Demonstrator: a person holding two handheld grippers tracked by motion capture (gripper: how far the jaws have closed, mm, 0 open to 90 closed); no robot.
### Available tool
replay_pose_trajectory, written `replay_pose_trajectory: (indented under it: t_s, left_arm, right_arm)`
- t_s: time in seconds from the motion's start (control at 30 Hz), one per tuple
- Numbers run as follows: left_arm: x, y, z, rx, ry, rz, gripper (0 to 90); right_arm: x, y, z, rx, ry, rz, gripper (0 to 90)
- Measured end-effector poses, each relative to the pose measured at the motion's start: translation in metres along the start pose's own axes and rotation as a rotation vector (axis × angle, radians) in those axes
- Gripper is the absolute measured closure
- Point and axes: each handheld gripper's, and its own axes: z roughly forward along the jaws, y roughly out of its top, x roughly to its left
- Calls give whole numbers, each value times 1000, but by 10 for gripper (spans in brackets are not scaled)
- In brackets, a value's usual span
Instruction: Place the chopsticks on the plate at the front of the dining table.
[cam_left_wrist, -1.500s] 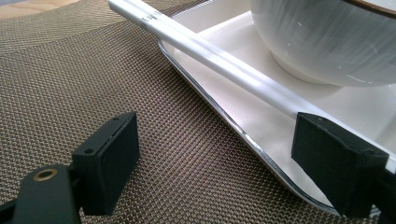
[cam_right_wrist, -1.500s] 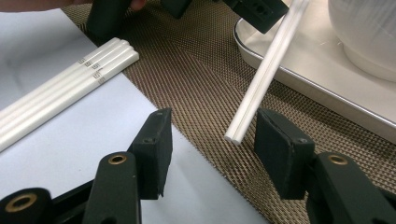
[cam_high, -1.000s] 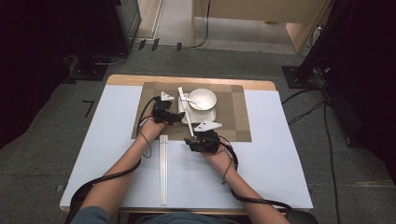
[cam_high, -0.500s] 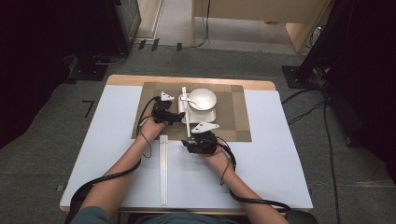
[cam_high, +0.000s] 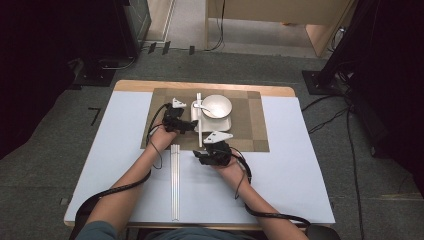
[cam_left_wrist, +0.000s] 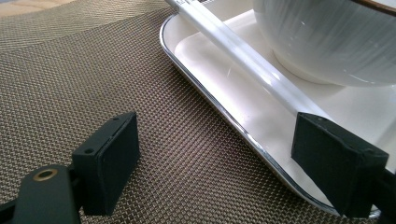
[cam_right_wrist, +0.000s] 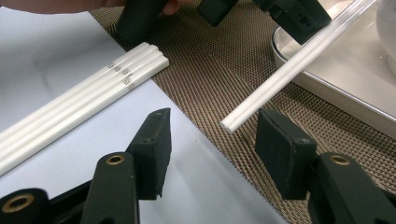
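Two grippers, one loose chopstick, listed from the bottom of the frame upward.

1. Your right gripper: lower centre of the high view, just below the placemat's near edge. Its jaws stand apart and press on nothing. In the right gripper view the chopstick's blunt tip lies between and just beyond them, closer to the right-hand pad, with no pad touching it.

2. Spare chopsticks: a tight white bundle lying lengthwise on the pale table, left of your right gripper. Small grey printed marks sit near their upper ends.

3. Single chopstick, the item in hand: long, straight, glossy white, squared off at the tip. It runs up the middle of the high view. Its near end hangs over the brown woven placemat and its far part rests across the left rim of the white tray.

4. Your left gripper: centre-left of the high view, over the placemat, pointing at the tray. Its jaws are spread wide with bare mat between them, and the chopstick runs down to the right-hand pad. Whether it touches that pad cannot be told.

5. White ribbed bowl: standing on the tray, upper right of the left gripper view.
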Motion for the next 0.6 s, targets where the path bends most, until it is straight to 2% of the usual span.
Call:
replay_pose_trajectory:
  t_s: [0.23, 0.37, 0.43, 0.57, 0.6]
  left_arm:
    - [0, 0, 0, 0, -3, 0, 150]
    - [2, 0, -1, -6, -6, -17, 150]
    - [2, 0, -1, -7, -7, -17, 150]
    - [3, 1, -7, -1, -22, -16, 150]
    - [4, 1, -9, -2, -25, -15, 150]
  right_arm:
    - [0, 0, 0, -2, 1, -1, 461]
    - [-2, -1, -1, -9, -3, -3, 447]
    - [-6, -1, -3, -18, -1, 0, 424]
    - [-16, -3, -7, -27, 30, 30, 340]
    - [-18, -3, -8, -27, 32, 22, 324]
